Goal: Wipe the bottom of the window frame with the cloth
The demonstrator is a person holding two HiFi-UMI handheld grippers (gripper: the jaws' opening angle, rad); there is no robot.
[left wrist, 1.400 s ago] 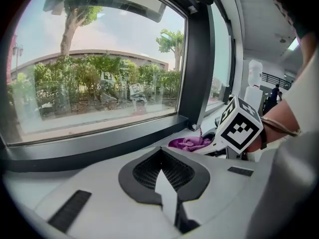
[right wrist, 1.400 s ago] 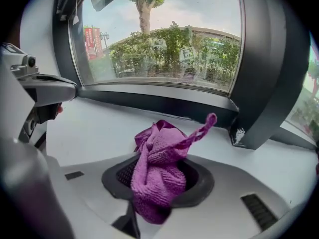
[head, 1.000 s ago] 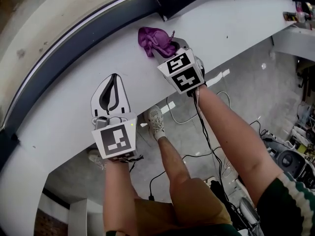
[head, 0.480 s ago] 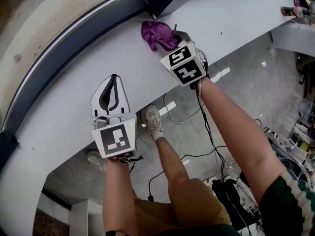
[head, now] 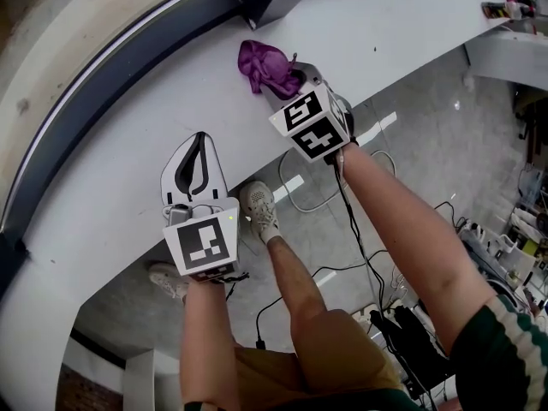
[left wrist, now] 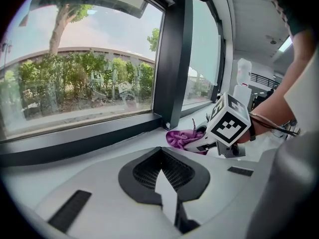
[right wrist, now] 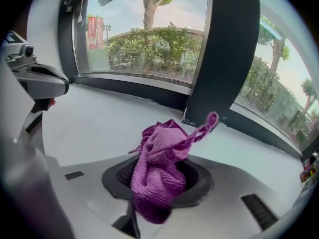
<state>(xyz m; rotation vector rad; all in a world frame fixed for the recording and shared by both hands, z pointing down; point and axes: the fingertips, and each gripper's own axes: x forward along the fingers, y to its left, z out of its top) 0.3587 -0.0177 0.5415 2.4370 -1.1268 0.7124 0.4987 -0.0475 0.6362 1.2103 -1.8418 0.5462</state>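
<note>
Cloth [right wrist: 164, 153]: purple, ribbed weave, bunched into a wad, one twisted end sticking up. Clamped in the right gripper [right wrist: 157, 193], over the white sill.

Window frame [right wrist: 134, 86]: dark; bottom rail runs along the sill's far edge and meets a dark upright just beyond the cloth.

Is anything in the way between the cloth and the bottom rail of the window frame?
Nothing visible: only bare white sill lies between the purple cloth, clamped in the right gripper, and the dark bottom frame.
</note>
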